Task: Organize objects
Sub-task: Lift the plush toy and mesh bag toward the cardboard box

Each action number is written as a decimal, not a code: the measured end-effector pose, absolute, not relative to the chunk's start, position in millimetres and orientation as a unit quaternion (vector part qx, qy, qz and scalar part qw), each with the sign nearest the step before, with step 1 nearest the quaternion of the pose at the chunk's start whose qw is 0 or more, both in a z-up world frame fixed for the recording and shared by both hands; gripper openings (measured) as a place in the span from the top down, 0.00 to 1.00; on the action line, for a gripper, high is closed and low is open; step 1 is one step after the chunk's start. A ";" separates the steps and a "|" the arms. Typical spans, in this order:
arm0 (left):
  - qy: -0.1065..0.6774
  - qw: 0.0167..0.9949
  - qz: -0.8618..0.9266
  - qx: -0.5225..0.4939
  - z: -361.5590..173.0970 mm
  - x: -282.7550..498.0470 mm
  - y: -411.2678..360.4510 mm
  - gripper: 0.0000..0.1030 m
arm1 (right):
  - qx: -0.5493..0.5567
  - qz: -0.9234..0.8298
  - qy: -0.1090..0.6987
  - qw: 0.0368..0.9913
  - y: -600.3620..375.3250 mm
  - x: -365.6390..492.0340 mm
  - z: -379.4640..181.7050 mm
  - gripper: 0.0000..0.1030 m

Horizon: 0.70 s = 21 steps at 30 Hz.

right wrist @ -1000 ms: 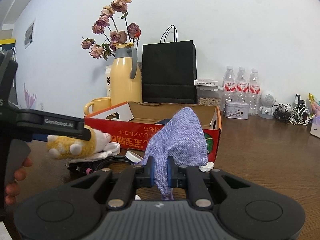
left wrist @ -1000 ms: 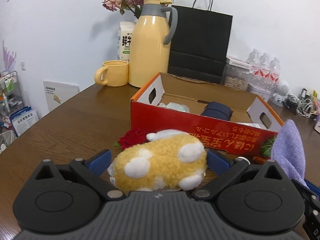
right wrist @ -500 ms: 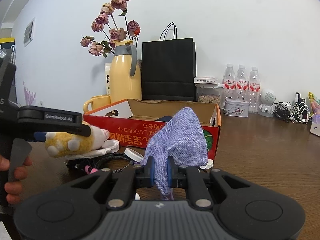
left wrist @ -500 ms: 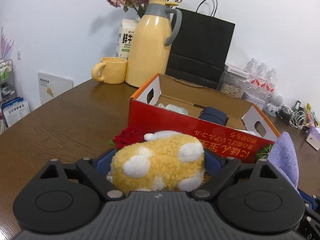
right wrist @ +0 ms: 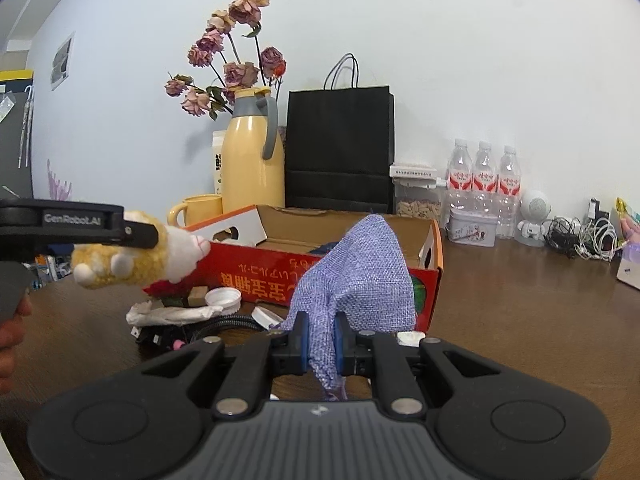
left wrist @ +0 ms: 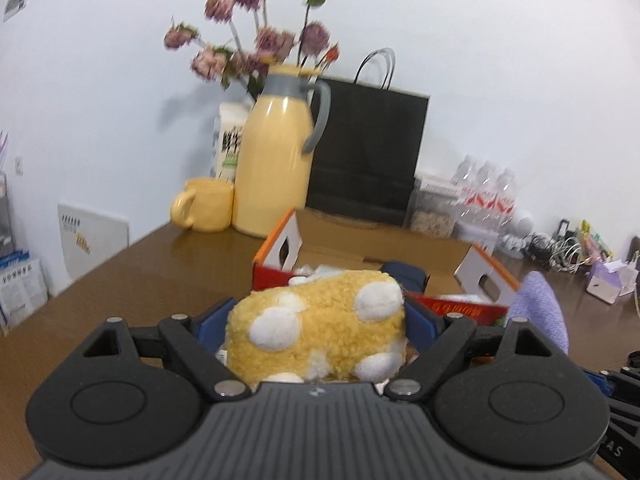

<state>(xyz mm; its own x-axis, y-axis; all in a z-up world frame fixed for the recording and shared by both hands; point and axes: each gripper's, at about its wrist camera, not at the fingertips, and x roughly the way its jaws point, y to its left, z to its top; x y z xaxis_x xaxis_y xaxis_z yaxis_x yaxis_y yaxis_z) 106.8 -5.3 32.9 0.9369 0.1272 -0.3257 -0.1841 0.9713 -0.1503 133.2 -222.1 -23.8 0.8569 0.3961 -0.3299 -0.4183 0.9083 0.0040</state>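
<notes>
Jaws of the left gripper (left wrist: 316, 320) clamp a yellow plush toy (left wrist: 320, 320) lifted near the red cardboard box (right wrist: 320, 272), the right gripper (right wrist: 320, 344) pinching a purple cloth pouch (right wrist: 356, 268); next, probably carry both over the box and release.

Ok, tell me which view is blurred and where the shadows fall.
Left wrist view: motion-blurred, with the flowers and water bottles smeared and the plush toy soft; a shadow of the flowers falls on the wall to their left. Right wrist view: sharp, evenly lit, with fisheye bending at the edges.
</notes>
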 end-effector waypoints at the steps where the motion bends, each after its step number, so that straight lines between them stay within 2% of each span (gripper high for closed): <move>1: 0.152 0.982 0.076 -0.084 36.4 106.3 -5.8 0.15 | -0.035 0.213 0.161 0.963 -222.2 133.4 -21.7 0.89; 13: 0.085 0.995 0.036 -0.033 77.4 151.1 -13.1 0.14 | -0.037 0.227 0.122 0.965 -205.1 173.0 25.4 0.89; 21: 0.080 0.996 0.030 -0.018 75.5 218.4 -14.0 0.14 | -0.015 0.217 0.142 0.966 -189.0 242.7 36.9 0.89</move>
